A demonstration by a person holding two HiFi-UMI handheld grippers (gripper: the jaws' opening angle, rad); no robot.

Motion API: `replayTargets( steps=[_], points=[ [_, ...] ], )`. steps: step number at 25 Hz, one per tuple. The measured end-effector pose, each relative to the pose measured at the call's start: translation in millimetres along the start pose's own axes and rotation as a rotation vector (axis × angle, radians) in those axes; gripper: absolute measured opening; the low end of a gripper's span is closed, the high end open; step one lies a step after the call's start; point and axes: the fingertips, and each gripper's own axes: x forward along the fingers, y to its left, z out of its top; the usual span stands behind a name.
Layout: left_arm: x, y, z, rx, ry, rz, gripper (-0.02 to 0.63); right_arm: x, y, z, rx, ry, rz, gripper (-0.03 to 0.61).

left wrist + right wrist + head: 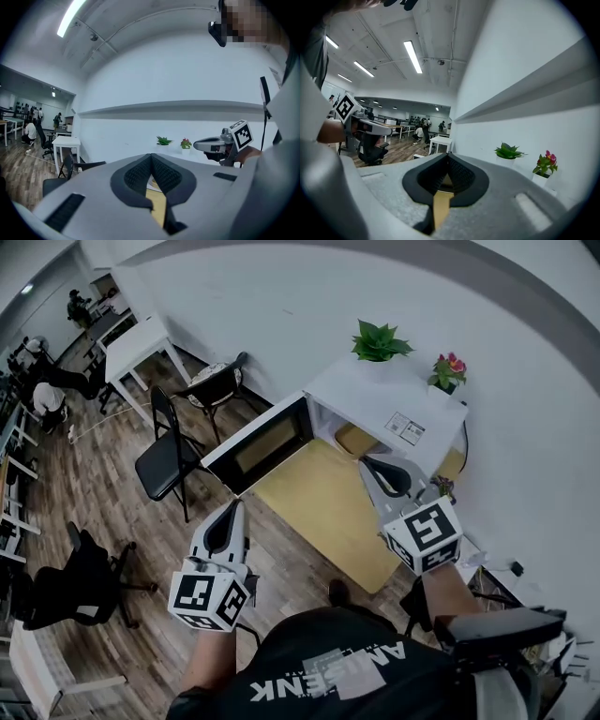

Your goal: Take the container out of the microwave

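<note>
The white microwave stands on a yellow wooden table against the wall, its door swung wide open to the left. Inside the cavity a tan shape shows; I cannot tell whether it is the container. My right gripper is shut and empty, its tip just in front of the cavity opening. My left gripper hovers near the table's left edge below the open door, jaws together with nothing between them. In the left gripper view the pads meet at the tip; the right gripper view shows the same.
A green plant and a pink flowering plant sit on top of the microwave. Two black chairs and a white table stand to the left on the wood floor. An office chair is at the lower left.
</note>
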Motion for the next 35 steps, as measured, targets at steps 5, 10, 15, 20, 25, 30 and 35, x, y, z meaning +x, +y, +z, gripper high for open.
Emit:
replayTargets(
  steps=[5, 10, 15, 20, 25, 30, 35],
  points=[
    [43, -18, 3, 0.009, 0.017, -0.069, 0.000, 6, -32, -7, -0.029, 0.006, -0.033, 0.006],
    [77, -13, 4, 0.035, 0.035, -0.090, 0.000, 12, -60, -12, -0.031, 0.012, -0.078, 0.006],
    [106, -8, 5, 0.021, 0.020, -0.172, 0.002, 15, -84, -12, -0.024, 0.024, -0.177, 0.006],
    [132, 5, 4, 0.039, 0.024, -0.279, 0.002, 27, -93, -13, -0.015, 0.051, -0.279, 0.008],
    [148, 37, 5, 0.048, 0.031, -0.365, 0.002, 50, -92, -17, -0.007, 0.085, -0.379, 0.021],
    [158, 70, 3, 0.043, 0.050, -0.440, 0.003, 76, -83, -20, -0.003, 0.124, -0.437, 0.028],
    [164, 97, 1, 0.040, 0.053, -0.483, 0.003, 100, -65, -28, -0.020, 0.164, -0.459, 0.035]
  ],
)
